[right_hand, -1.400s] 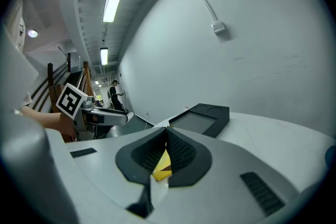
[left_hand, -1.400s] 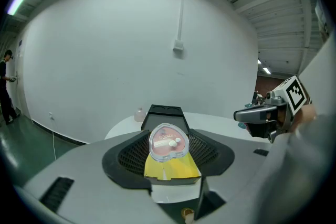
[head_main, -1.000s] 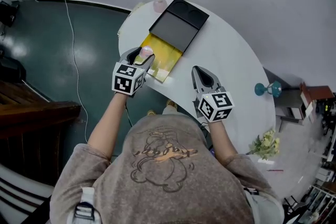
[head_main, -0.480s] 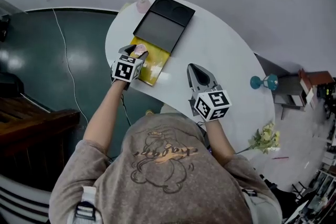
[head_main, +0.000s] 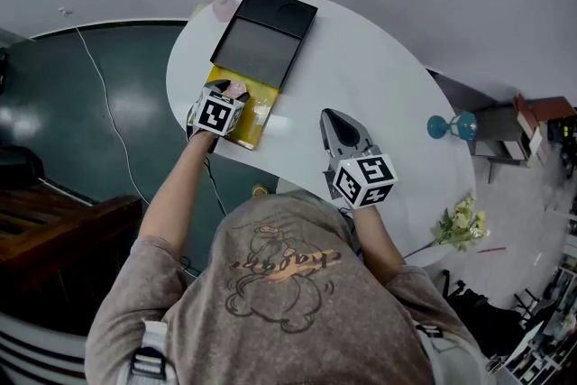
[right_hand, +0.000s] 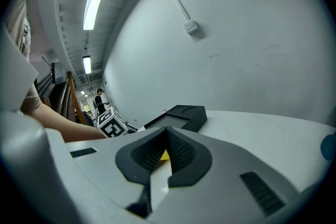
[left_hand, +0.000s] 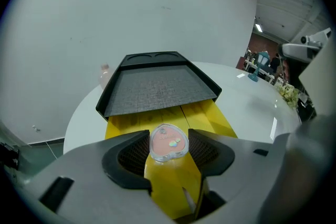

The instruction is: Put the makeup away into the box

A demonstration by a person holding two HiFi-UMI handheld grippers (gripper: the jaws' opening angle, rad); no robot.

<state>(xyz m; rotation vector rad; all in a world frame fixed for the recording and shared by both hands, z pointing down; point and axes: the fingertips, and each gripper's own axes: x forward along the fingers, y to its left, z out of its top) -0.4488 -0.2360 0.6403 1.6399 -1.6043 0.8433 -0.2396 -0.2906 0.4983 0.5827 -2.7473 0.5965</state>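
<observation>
makeup compact (left_hand: pixel 169 143), pink and heart-shaped, sits clamped in the left gripper (left_hand: pixel 168 139), which has dropped from higher up to just over the near end of the yellow box (left_hand: pixel 205 115), black lid (left_hand: pixel 157 89) at its far end. right gripper (right_hand: pixel 167 136) has its jaws together and empty over the table (head_main: pixel 379 86) to the right, so letting go into the box looks next.

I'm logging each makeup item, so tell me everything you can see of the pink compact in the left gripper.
The pink compact is a small, rounded, heart-like case: clear plastic rim around a pink pan with tiny iridescent specks. It stands on edge, face toward the camera, pinched at both sides by the pads of the left gripper, over the open yellow box.
</observation>
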